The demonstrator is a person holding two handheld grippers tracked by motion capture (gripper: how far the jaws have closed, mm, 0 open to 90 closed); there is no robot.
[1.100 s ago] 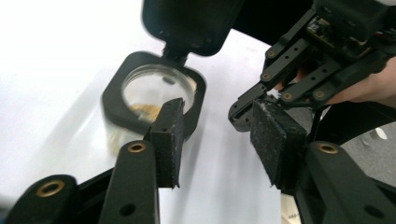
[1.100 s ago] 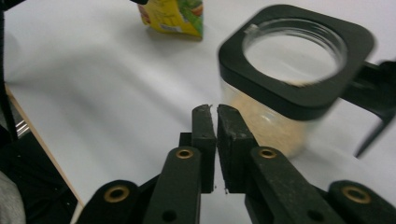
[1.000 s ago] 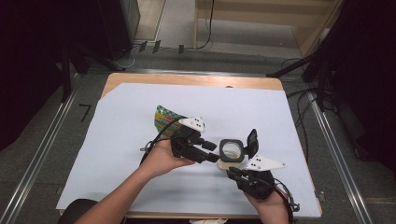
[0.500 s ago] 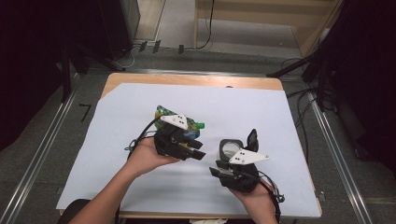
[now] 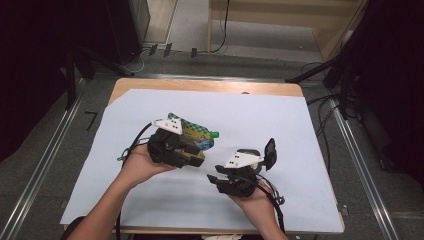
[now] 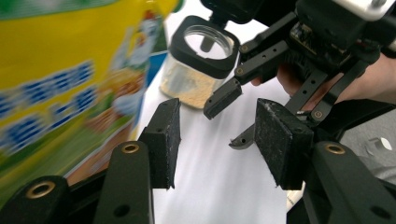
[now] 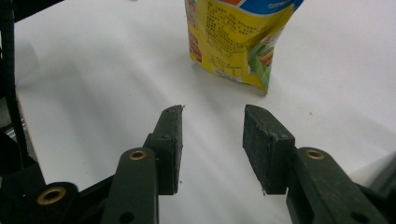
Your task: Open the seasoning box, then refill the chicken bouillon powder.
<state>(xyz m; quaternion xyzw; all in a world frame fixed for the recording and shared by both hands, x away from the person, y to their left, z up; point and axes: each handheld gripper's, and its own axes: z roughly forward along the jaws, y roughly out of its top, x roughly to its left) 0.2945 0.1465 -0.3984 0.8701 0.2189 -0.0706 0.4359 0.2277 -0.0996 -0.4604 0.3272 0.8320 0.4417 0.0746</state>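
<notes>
White sheet (image 5: 150, 200) covers the table; yellow pouch (image 5: 196, 137) mid-sheet w/ left gripper (image 6: 217, 140) beside it, clear jar (image 6: 198, 63) nearer right edge by right gripper (image 7: 212, 144). Both jaws spread, empty.

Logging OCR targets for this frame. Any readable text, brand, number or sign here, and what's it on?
Nothing can be quoted as it reads.
Pouch, front: large blue characters, blurred beyond reading.
Pouch back, right gripper view: dense small print, too small to read.
Jar: no label visible.
Left gripper, right gripper: no markings visible.
</notes>
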